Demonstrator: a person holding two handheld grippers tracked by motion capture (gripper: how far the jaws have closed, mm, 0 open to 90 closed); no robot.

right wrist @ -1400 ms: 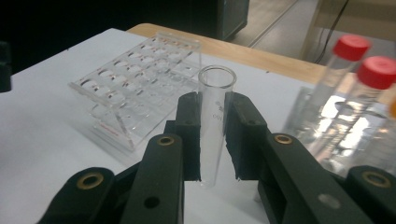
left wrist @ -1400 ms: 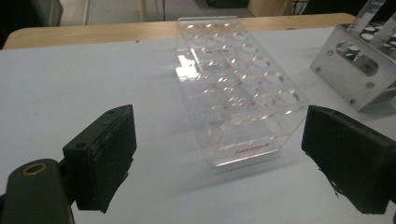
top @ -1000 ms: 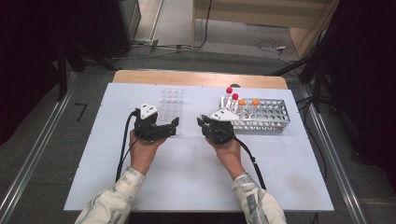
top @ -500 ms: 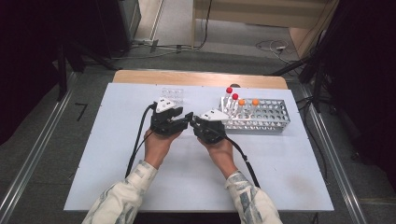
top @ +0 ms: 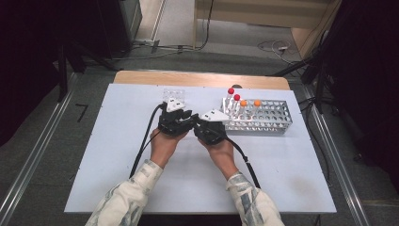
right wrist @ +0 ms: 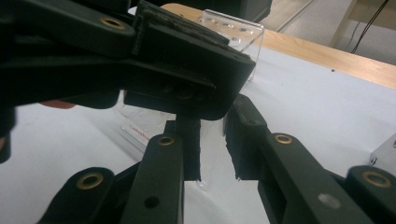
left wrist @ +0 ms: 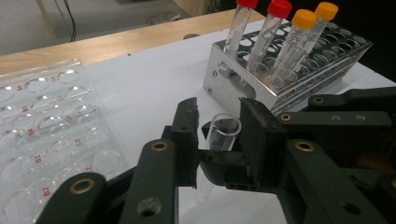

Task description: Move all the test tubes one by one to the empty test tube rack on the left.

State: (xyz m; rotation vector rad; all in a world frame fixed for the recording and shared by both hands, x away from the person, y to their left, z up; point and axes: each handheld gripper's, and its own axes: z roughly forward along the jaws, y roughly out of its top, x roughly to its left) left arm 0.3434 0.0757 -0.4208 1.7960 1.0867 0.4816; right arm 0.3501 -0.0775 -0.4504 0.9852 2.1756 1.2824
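Grippers meet nose to nose mid-table, left gripper (top: 181, 123) and right gripper (top: 207, 128) nearly touching, an open tube (left wrist: 222, 132) between their jaws. Rack (top: 263, 117) with capped tubes (left wrist: 280, 32) blocks just right of them; clear well plate (left wrist: 46, 121) sits close behind-left. Table (top: 291, 169) front, far left and right are open for passing.

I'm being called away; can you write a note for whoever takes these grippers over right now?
Left gripper: open, fingers astride the uncapped tube.
Right gripper: seems shut on that tube, holding it upright off the table.
Rack: four capped tubes at one end; well plate nearby.
Done: tube uncapped, between both grippers.
Left: likely passing it to the left gripper.
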